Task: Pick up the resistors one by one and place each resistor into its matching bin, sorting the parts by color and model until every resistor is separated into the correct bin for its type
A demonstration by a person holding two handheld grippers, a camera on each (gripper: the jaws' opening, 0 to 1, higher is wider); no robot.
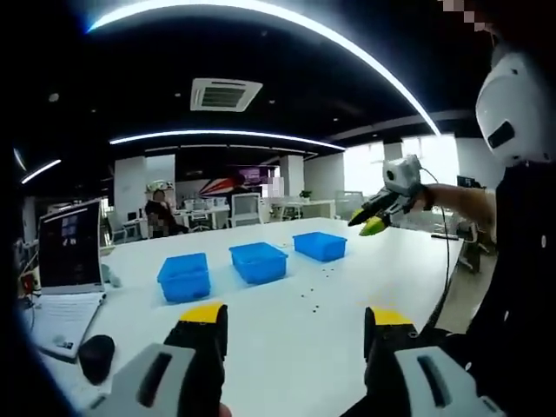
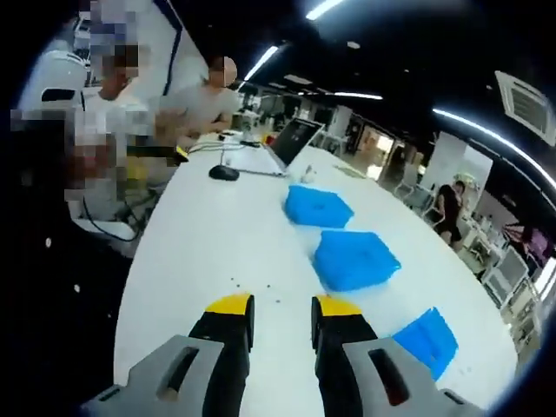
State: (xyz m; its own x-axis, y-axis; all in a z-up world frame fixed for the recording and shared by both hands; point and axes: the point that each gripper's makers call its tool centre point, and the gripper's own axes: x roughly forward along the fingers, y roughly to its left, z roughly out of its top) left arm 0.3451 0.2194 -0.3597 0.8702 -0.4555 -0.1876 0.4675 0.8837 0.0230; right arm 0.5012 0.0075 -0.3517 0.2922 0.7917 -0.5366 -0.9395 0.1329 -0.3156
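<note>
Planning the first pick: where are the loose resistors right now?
Left gripper view: resistors scattered on the white table, just in front of the three blue bins.

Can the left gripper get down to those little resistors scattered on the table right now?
Probably yes. The left gripper is open over bare white table, and the resistors lie just ahead of its jaws with nothing between. The right gripper is held up and off to the side.

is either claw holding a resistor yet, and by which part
No. The left claw and right claw are both open with nothing between the jaws. The resistors lie loose on the table.
</note>
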